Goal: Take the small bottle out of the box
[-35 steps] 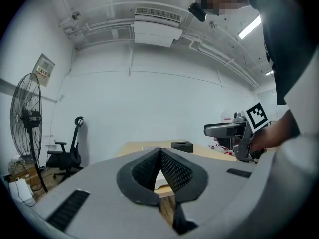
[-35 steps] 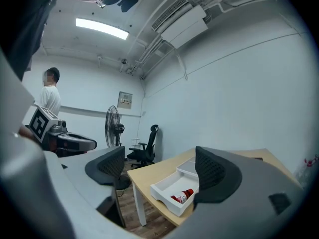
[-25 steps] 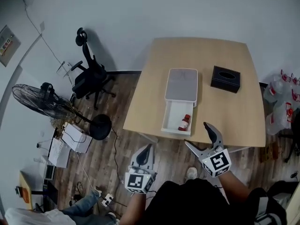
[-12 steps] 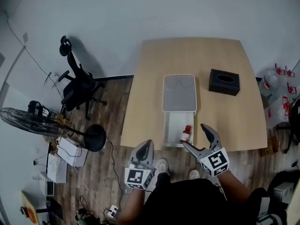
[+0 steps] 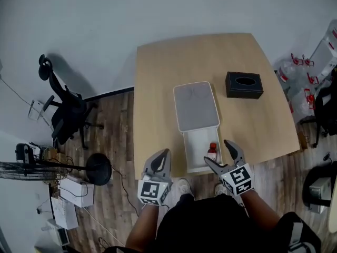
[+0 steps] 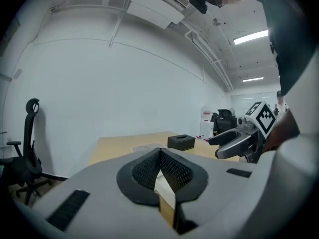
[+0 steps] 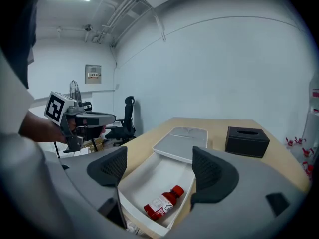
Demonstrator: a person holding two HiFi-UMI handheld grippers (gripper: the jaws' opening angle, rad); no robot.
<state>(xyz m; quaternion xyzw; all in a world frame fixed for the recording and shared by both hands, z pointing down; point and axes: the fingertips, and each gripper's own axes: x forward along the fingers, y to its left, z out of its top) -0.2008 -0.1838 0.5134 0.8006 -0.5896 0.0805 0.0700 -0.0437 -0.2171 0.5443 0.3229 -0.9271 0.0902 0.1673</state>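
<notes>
The person wears a black top (image 5: 210, 223) that leaves the forearms bare. The left tongs (image 5: 165, 153) and the right tongs (image 5: 217, 152) are light grey, each with two tapering, beak-like fingers (image 7: 249, 183) faced with black mesh-textured pads (image 7: 212, 171) and slim black slots (image 7: 277, 201) sunk into the grey shell. At its hand end each carries a white cube (image 5: 237, 179) printed with black square markers.
</notes>
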